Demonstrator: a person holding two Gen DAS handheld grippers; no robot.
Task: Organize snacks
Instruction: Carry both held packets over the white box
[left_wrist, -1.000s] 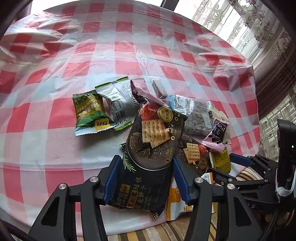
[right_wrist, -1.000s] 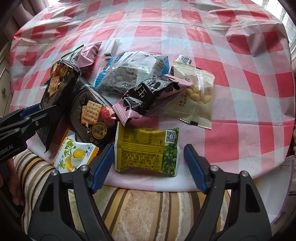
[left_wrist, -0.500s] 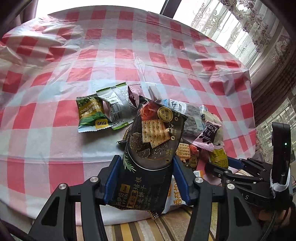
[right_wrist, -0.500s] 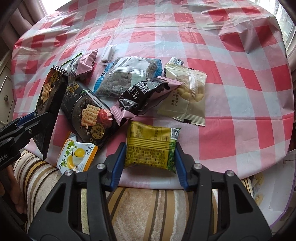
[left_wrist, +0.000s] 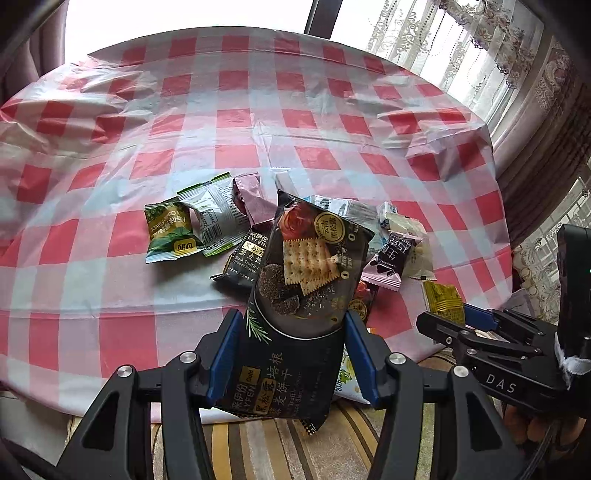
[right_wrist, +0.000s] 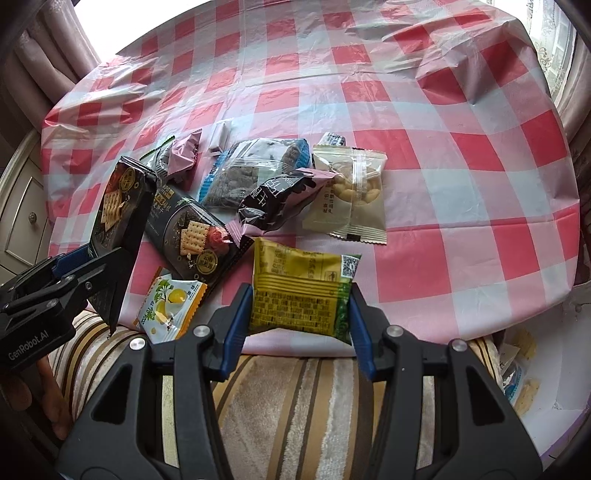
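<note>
Early going: my left gripper (left_wrist: 291, 354) clamps the black cracker pack (left_wrist: 306, 280), my right gripper (right_wrist: 300, 325) pinches the yellow-green packet (right_wrist: 299, 291), the rest of the pile unsorted.

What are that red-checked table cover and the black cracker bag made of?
The table cover looks like thin glossy plastic sheet: it crinkles and shines. The black cracker bag, pinched in the left gripper, seems printed plastic film, semi-glossy, perhaps foil-lined.

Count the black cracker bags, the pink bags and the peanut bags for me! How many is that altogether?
Black cracker bags: 2, the held cracker bag and the table cracker bag
Pink bags: 2, the pink foil bag and the pink-and-black bag
Peanut bags: 1, the peanut bag
Total: 5
</note>
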